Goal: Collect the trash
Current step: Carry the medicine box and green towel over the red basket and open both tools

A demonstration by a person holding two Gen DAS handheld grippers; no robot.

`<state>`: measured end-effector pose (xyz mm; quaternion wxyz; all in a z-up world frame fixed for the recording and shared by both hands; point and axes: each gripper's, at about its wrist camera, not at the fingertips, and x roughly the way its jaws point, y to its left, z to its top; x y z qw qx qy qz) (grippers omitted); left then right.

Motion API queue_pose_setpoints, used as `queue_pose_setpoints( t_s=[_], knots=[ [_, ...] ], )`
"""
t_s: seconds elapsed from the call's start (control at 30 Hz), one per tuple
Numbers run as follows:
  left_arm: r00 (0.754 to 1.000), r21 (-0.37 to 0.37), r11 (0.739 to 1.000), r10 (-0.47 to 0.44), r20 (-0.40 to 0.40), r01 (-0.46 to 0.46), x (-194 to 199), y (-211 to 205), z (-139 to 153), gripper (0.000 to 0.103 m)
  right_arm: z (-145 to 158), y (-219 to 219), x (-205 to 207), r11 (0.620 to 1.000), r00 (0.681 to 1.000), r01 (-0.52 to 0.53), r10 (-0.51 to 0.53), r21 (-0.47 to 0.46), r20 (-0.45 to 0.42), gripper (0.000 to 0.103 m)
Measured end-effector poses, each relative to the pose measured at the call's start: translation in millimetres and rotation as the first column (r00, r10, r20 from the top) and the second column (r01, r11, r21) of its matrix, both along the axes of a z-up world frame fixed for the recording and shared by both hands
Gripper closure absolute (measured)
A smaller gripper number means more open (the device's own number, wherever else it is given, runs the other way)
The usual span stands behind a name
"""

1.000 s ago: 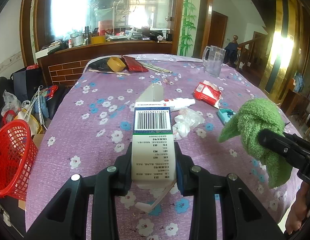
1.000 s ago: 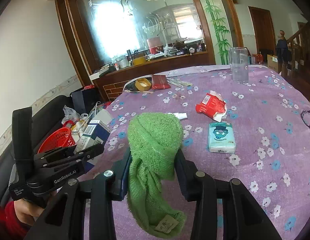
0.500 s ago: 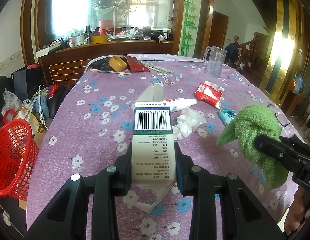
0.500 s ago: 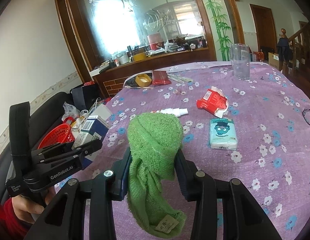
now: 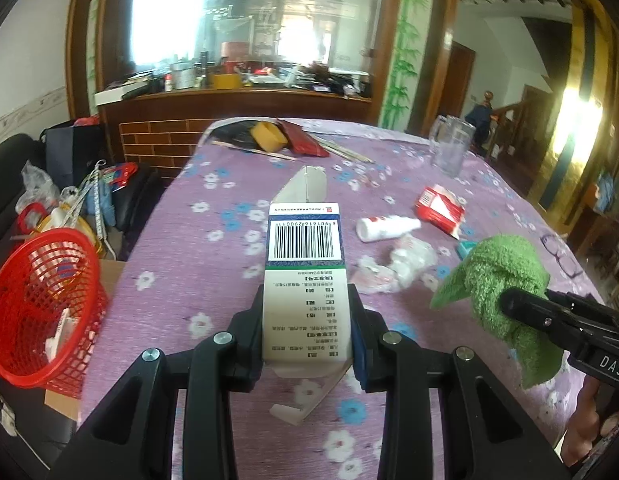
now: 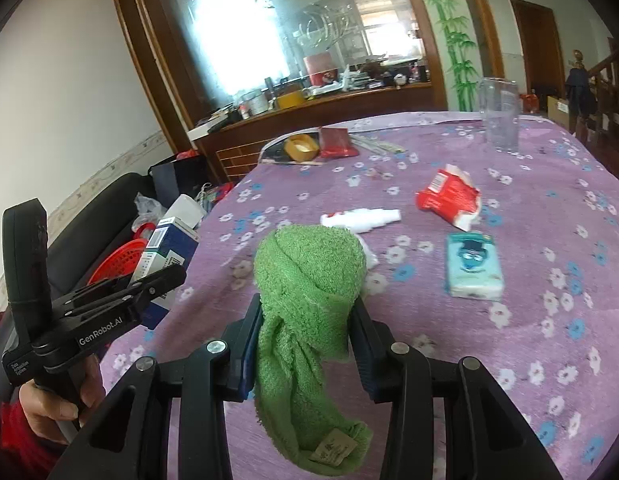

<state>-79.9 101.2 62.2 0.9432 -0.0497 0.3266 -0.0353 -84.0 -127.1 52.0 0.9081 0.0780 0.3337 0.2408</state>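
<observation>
My left gripper (image 5: pixel 307 332) is shut on a white and blue carton (image 5: pixel 305 276) with a barcode, held above the purple flowered tablecloth (image 5: pixel 213 264) near its left edge. The carton (image 6: pixel 165 248) and the left gripper (image 6: pixel 149 288) also show at the left of the right wrist view. My right gripper (image 6: pixel 307 332) is shut on a bunched green towel (image 6: pixel 309 280), which hangs to the right in the left wrist view as the towel (image 5: pixel 505 288). A red mesh basket (image 5: pixel 37 304) stands beside the table at the left, with a few scraps inside.
On the cloth lie a white tube (image 5: pixel 385 227), crumpled clear plastic (image 5: pixel 409 258), a torn red packet (image 6: pixel 449 198), a teal tissue pack (image 6: pixel 473 266), a glass mug (image 6: pixel 501 114), a tape roll (image 5: pixel 267 136) and eyeglasses (image 5: pixel 557 252). Bags (image 5: pixel 61 208) crowd the sofa at the left.
The left gripper with the carton has shifted left toward the table edge, so the red basket looms larger. The right gripper with the towel drifted slightly. Both grips are unchanged.
</observation>
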Motion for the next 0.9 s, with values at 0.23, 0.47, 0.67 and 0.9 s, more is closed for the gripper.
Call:
queue_pose_setpoints(
  t_s=[0.23,0.47,0.67,0.9],
  knots=[
    [0.995,-0.027,0.995,0.098,0.035,-0.097,-11,52,17,0.07,18,48,14,0.996,0.996,-0.094,0.094,0.004,-0.009,0.059],
    [0.964,-0.046,0.965,0.261,0.042,-0.259,-33,129,21,0.07,41,129,24,0.972,0.972,-0.236,0.236,-0.008,-0.005,0.059],
    [0.922,-0.091,0.918,0.387,-0.01,-0.386,-46,201,6,0.07,47,202,28,0.935,0.935,-0.355,0.354,-0.023,-0.029,0.059],
    [0.899,-0.11,0.893,0.434,-0.049,-0.437,-52,245,-5,0.07,44,276,37,0.895,0.894,-0.445,0.443,-0.02,-0.074,0.059]
  ],
)
